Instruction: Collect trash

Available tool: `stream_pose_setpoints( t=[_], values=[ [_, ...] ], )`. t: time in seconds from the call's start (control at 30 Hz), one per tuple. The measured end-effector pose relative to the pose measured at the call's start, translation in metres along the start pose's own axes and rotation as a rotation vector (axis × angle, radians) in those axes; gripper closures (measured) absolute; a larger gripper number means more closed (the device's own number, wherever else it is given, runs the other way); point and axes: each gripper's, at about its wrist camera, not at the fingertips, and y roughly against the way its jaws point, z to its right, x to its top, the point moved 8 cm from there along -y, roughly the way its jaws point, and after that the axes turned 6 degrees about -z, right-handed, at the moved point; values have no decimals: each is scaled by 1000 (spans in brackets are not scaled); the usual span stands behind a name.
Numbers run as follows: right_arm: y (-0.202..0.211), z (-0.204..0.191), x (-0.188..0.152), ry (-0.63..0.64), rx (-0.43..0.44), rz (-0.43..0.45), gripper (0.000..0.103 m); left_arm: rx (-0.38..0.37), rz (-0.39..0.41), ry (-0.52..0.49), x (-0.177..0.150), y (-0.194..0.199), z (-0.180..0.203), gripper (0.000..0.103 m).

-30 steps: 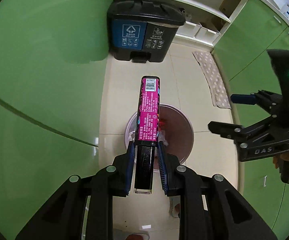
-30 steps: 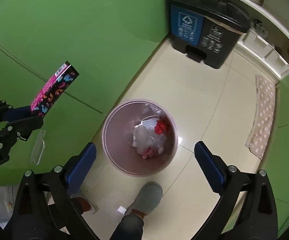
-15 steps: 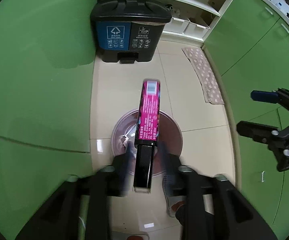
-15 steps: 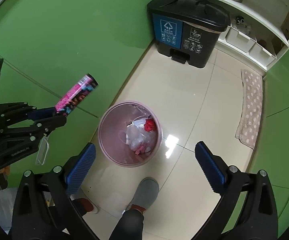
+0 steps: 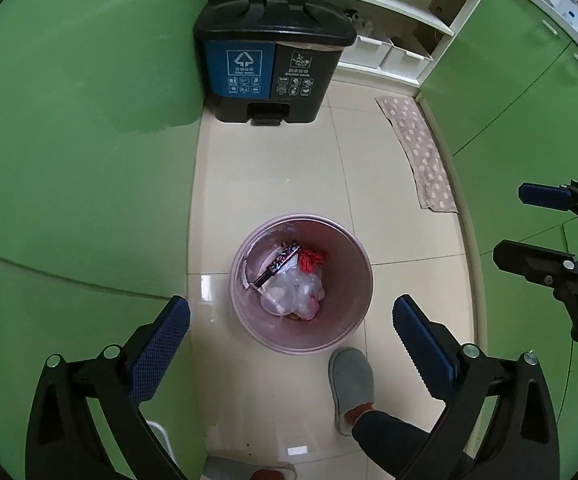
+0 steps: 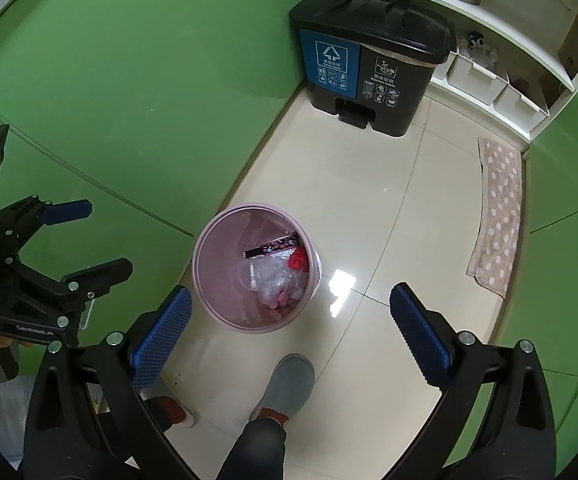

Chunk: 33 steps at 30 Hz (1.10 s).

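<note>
The left tongs point(image 5: 291, 322) point steeply down over the pink bin point(image 5: 359, 276), and their jaws are opening, now very wide apart, with nothing between the blue pads point(image 5: 161, 344). They touch nothing. The right tongs point(image 6: 289, 316) hang beside them, on the right of the bin, and are spread wide as well, holding nothing; the bin shows between their pads point(image 6: 417, 332) far below.

Nearest to the bin, on the cream floor point(image 5: 265, 184), stands the person's foot in a grey slipper point(image 5: 351, 384), just beside the rim of the bin on the near side.

The task's thing, the pink and black box point(image 5: 276, 262), lies inside the bin. It leans tilted against the inner wall at the far left side, above the clear plastic bags point(image 5: 295, 292) and next to a red scrap point(image 5: 311, 260).

Beyond the bin, well apart, a dotted mat point(image 5: 421, 152) lies along the green cabinets on the right. Farthest from the bin stands a black pedal bin point(image 5: 273, 56) with a blue and a dark label, under white shelves.
</note>
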Motion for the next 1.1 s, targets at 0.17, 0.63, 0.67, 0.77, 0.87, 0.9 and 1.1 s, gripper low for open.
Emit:
stream_pose_setpoints(
  t=[0.17,0.63,0.67,0.77,0.87,0.9,1.1],
  values=[
    [42,-16,4,22,-3,14,5,6,22,23,0,56,3,6],
    [245,-96,34,149,-20,132,3,37,181,107,-4,291,-14,6],
    [258,-106,38,165,-19,141,3,46,193,116,-5,303,-18,6],
    [293,-137,47,214,-19,171,3,81,236,148,-14,345,-35,6],
    [322,-167,55,259,-4,209,3,112,274,190,-25,380,-55,6],
    [332,-179,58,280,6,224,3,123,287,204,-30,389,-62,6],
    [376,-257,70,421,68,296,3,209,365,316,-67,456,-109,6]
  ],
)
